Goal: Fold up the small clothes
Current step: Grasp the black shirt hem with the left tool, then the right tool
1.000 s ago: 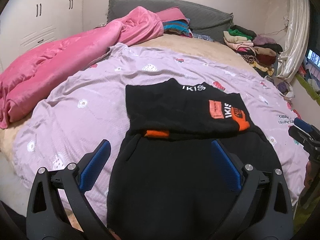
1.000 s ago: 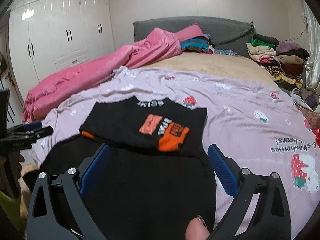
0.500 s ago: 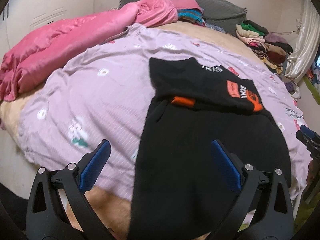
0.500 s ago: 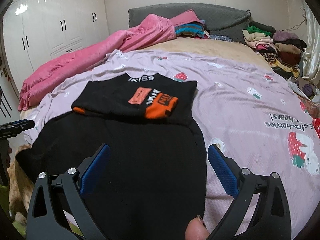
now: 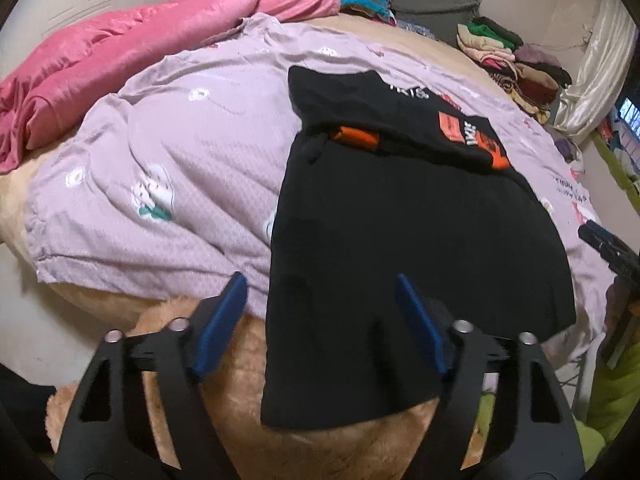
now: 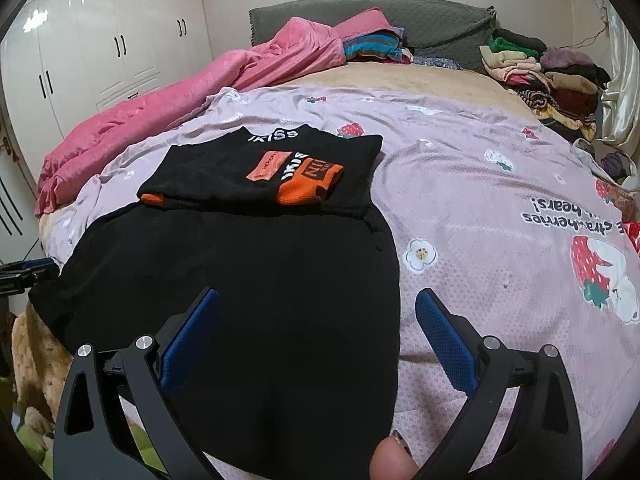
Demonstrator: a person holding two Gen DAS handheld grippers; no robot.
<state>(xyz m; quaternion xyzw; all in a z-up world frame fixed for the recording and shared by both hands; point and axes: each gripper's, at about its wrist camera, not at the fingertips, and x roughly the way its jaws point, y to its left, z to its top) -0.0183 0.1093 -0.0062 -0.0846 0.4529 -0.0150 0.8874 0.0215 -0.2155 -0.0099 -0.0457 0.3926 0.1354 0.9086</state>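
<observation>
A black garment (image 5: 400,240) with orange cuffs and white lettering lies on the bed, its top part folded down over the body; its hem hangs over the bed's near edge. It also shows in the right wrist view (image 6: 248,280). My left gripper (image 5: 320,300) is open over the hem's left corner, touching nothing. My right gripper (image 6: 316,320) is open above the hem's right side, empty. The folded sleeves (image 6: 296,176) lie at the far end. The right gripper's tip shows at the left wrist view's right edge (image 5: 604,240).
A lilac strawberry-print sheet (image 6: 500,200) covers the bed. A pink quilt (image 6: 180,108) is bunched at the far left. Stacks of folded clothes (image 6: 552,76) stand at the far right, by a grey headboard (image 6: 432,24). White wardrobes (image 6: 100,48) line the left wall.
Both grippers have drawn back toward the bed's near edge and lower, so the garment's hem and the bed edge now show. The left gripper's jaws have narrowed slightly. The garment has not moved.
</observation>
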